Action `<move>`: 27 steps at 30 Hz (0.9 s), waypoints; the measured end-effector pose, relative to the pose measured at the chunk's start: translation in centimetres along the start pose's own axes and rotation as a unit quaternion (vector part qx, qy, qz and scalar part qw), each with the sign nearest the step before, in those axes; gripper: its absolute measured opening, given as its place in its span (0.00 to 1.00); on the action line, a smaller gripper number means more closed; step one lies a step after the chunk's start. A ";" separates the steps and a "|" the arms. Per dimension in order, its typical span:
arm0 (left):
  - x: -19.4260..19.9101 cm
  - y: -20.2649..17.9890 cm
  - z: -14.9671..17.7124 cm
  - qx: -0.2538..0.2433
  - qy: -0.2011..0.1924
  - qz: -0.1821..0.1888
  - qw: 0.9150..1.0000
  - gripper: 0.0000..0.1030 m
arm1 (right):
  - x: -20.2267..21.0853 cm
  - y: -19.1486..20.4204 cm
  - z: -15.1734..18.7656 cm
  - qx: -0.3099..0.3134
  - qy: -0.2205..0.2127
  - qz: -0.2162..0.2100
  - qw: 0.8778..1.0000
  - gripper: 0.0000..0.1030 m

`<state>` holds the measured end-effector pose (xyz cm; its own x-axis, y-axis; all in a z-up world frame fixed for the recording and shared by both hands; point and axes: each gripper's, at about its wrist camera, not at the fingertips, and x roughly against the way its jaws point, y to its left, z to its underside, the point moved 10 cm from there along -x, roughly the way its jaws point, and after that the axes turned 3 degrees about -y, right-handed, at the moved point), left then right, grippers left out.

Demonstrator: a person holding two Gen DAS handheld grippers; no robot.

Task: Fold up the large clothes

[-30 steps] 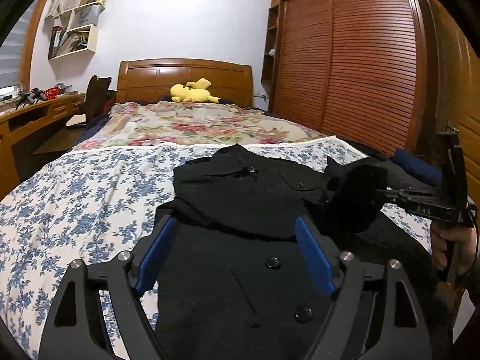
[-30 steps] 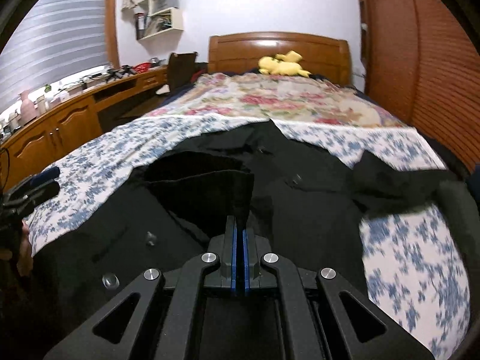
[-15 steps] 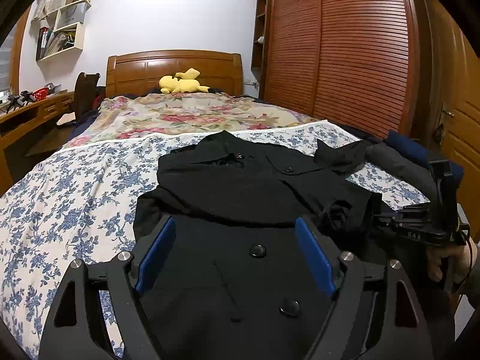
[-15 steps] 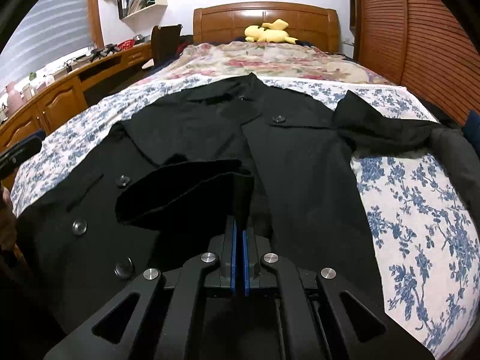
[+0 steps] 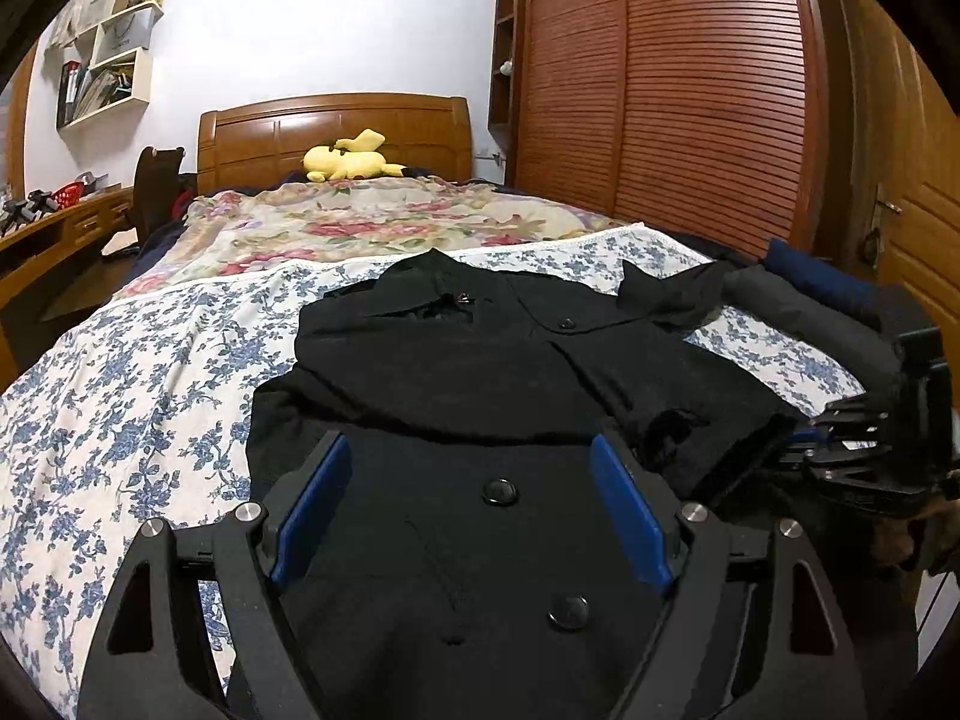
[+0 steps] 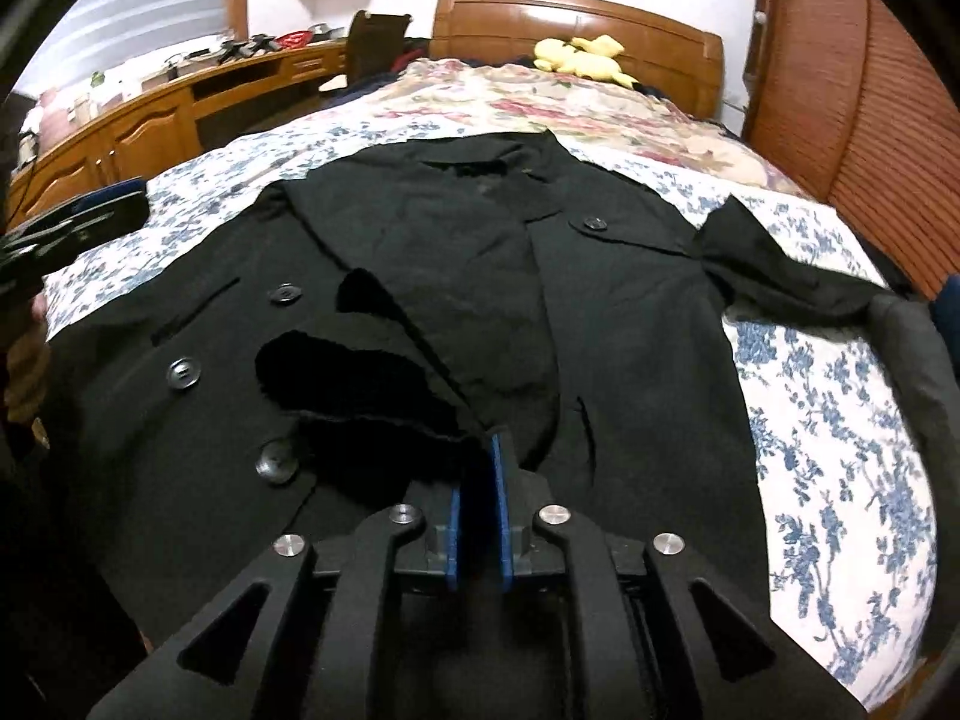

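Note:
A large black coat [image 5: 480,372] with big buttons lies on the bed, collar toward the headboard; it also shows in the right wrist view [image 6: 540,300]. One sleeve is folded across the front, its cuff [image 6: 354,378] lying on the coat. My right gripper [image 6: 477,498] has its jaws slightly parted, the cuff edge just at its tips; it shows at the right edge of the left wrist view [image 5: 804,450]. My left gripper [image 5: 468,498] is wide open and empty above the coat's lower front. The other sleeve [image 6: 780,270] stretches to the right.
The bed has a blue floral sheet [image 5: 120,396] and a flowered quilt [image 5: 360,222] with a yellow plush toy [image 5: 348,162] by the headboard. A wooden wardrobe [image 5: 660,90] stands on the right, a desk [image 6: 150,114] on the left. Dark folded clothes [image 5: 804,306] lie at the bed's right edge.
My right gripper lowered the sleeve cuff onto the coat front and parted its jaws a little. The left gripper stayed open above the coat.

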<state>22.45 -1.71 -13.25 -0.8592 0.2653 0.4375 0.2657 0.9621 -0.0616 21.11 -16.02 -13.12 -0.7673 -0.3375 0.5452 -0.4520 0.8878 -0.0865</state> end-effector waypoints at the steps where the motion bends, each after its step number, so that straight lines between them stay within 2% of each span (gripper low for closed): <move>1: 0.0 0.1 0.0 0.000 0.001 -0.001 1.000 0.80 | 0.5 0.1 -0.2 0.006 -0.006 0.000 1.000 0.29; 3: 0.0 0.2 0.0 0.001 0.002 0.000 1.000 0.80 | 1.7 0.6 -0.9 0.021 -0.022 0.003 1.000 0.45; 4: 0.1 0.3 0.0 0.004 0.002 0.001 1.000 0.80 | 2.4 1.0 -1.4 0.029 -0.032 0.002 0.999 0.49; 9: 0.4 0.9 -0.2 0.010 -0.001 -0.002 1.000 0.80 | 4.1 2.9 -2.9 0.059 -0.061 -0.020 0.996 0.59; 14: 0.8 1.6 -0.4 0.018 -0.005 -0.006 1.000 0.80 | 1.3 5.4 -2.0 0.079 -0.027 -0.060 0.995 0.61; 18: 0.8 1.8 -0.3 0.018 -0.003 -0.007 1.000 0.80 | -1.6 5.6 -0.6 0.089 0.004 -0.047 0.995 0.61; 21: 0.8 1.7 -0.3 0.015 -0.002 -0.006 1.000 0.80 | -3.3 4.2 0.4 0.069 0.036 -0.036 0.996 0.61; 23: 0.8 1.6 -0.4 0.014 -0.003 -0.006 1.000 0.80 | -3.6 3.4 0.7 0.049 0.045 -0.046 0.997 0.60; 25: 0.8 1.4 -0.5 0.012 -0.004 -0.005 1.000 0.80 | -3.5 2.9 0.8 0.046 0.051 -0.049 0.996 0.38; 26: 0.8 1.3 -0.5 0.011 -0.004 -0.004 1.000 0.80 | -3.3 2.9 0.9 0.044 0.053 -0.062 0.996 0.20; 27: 0.8 1.3 -0.5 0.010 -0.004 -0.004 1.000 0.80 | -3.0 3.0 0.8 0.041 0.053 -0.070 0.995 0.09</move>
<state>22.35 -0.32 -12.53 -0.8646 0.2588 0.4307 0.2506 0.9650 -0.0768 21.65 -12.57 -15.71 -0.6440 -0.4169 0.6415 -0.5902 0.8043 -0.0697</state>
